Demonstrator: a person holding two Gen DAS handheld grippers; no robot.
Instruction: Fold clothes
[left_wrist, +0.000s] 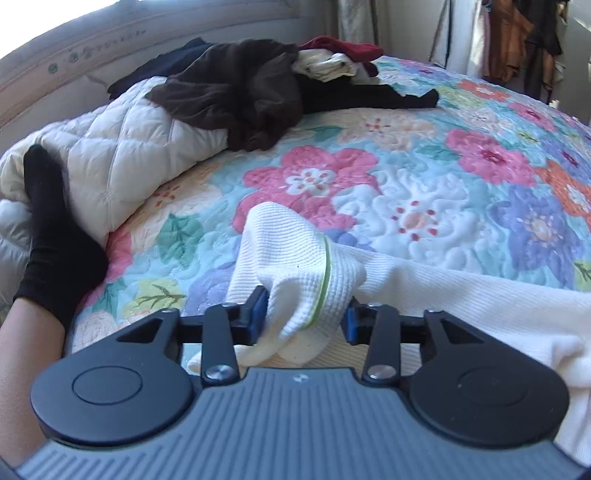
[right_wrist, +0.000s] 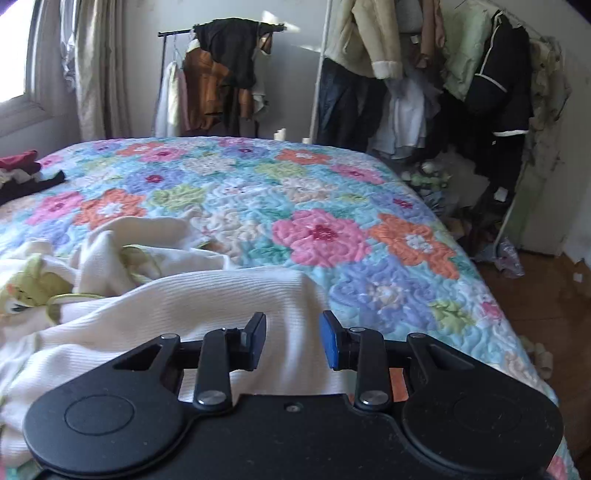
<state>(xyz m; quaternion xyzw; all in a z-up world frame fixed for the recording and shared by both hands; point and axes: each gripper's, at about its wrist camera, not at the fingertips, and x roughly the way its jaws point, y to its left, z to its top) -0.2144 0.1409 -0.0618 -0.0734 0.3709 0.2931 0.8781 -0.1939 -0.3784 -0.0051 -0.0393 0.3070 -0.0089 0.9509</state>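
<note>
Cream waffle-knit garment (left_wrist: 461, 295) is lying on the near part of the bed, over the floral quilt (left_wrist: 406, 177), with the sleeve cuff (left_wrist: 314, 280) bunched up.

Left wrist view: left hand-held gripper (left_wrist: 304, 314) is grasping the cuff at its green stripe, blue pads pressing in on both sides, fabric folding over between them. Gripper is sitting low, near the quilt, pointing toward the far pile of dark clothes (left_wrist: 236, 88). Likely step: pulling the sleeve flat or across the body. Better to be keeping the pull gentle and level, so the knit is not stretching or dragging the rest along.

Right wrist view: right hand-held gripper (right_wrist: 293, 341) is released, jaws apart, nothing between them. It is hovering just above the garment's right edge (right_wrist: 221, 295), level, facing the far clothes rack (right_wrist: 221, 55). Pinning that edge down would be helping.
</note>
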